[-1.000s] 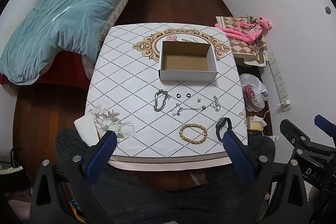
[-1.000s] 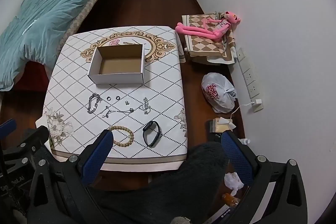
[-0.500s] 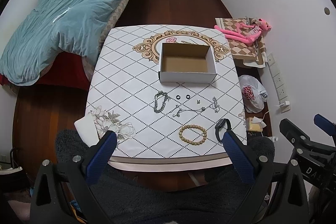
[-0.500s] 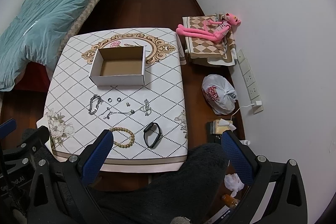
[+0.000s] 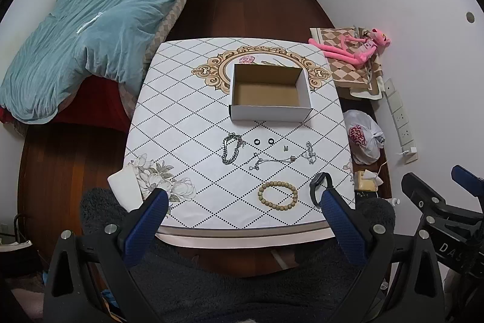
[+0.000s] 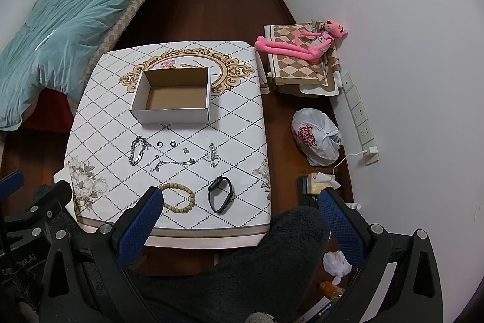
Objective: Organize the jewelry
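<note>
Both tools are spread wide and holding nothing, hanging back off the near edge of the diamond-patterned white worktop [image 5: 181, 123]. Left tool [image 5: 243, 203], right tool [image 6: 242, 202]. Just ahead of the left tool sits the wooden bead bracelet [image 5: 277, 196], black band [image 5: 317, 189] beside it, silver chains [image 5: 232, 148] further out, then the open white cardboard box [image 5: 270, 111].

Patterned table [image 5: 181, 123]: open cardboard box [image 5: 270, 113], chains [image 5: 231, 148], bead bracelet [image 5: 277, 196], black band [image 6: 220, 194].

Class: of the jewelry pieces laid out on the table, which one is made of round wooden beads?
The beaded bracelet, a tan ring near the table's front edge, left of the black band; the others are silvery chains or small dark rings.
</note>
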The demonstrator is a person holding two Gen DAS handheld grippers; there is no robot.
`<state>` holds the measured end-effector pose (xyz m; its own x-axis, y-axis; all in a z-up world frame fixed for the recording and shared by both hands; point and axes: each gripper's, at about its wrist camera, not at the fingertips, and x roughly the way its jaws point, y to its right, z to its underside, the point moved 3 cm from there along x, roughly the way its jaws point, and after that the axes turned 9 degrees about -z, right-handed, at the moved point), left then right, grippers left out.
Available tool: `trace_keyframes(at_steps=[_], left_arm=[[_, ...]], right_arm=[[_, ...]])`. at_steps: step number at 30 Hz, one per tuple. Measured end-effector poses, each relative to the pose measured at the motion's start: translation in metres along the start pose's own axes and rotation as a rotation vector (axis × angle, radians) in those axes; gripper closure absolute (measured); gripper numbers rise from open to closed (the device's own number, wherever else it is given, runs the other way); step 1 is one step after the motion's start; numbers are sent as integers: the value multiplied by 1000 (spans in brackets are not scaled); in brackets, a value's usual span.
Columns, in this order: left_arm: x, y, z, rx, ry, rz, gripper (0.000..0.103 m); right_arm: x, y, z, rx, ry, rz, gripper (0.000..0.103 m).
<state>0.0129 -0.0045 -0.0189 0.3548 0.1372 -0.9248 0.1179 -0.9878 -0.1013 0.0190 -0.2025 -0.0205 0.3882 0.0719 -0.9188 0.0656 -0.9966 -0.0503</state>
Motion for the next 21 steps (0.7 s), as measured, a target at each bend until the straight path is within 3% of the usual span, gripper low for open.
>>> trace_keyframes(at_steps=[21], left_arm=[[0,0,1,-2,3,1,0]], right_arm=[[-7,-1,-4,-2,11,1,0]])
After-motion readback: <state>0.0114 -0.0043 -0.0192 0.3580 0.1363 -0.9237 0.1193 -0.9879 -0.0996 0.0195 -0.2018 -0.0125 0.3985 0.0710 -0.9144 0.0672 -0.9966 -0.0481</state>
